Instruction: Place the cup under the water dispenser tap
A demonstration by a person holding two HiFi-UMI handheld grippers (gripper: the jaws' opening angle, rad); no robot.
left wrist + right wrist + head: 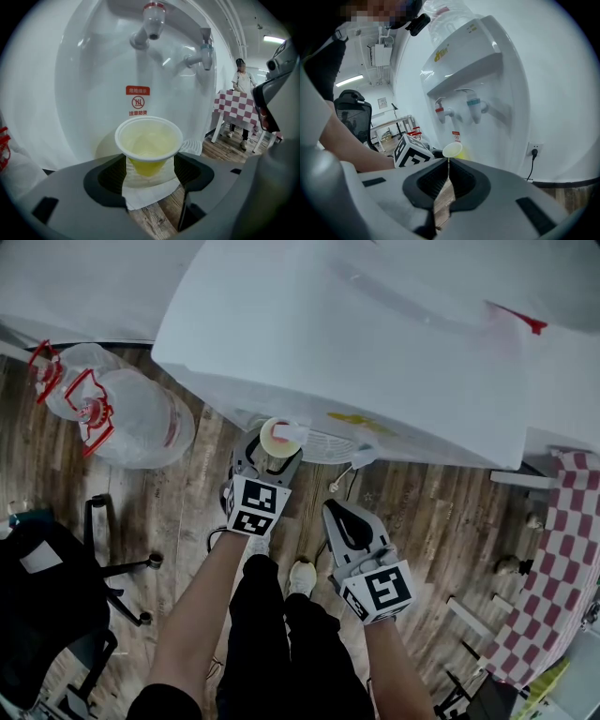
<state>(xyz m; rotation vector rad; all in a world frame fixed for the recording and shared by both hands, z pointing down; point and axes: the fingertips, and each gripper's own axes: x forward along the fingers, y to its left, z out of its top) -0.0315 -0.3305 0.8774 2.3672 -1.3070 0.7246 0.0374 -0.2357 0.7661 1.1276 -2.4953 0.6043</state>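
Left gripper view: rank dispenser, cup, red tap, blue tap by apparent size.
1. dispenser, fills most of the view
2. cup, nearest the camera, so it looks bigger than it is
3. red tap and blue tap: look alike, not ranked

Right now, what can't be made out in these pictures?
Base of the cup: left gripper view, behind the jaws.
Print on the red label: left gripper view, too small.
Top of the dispenser bottle: right gripper view, cut by the frame edge.
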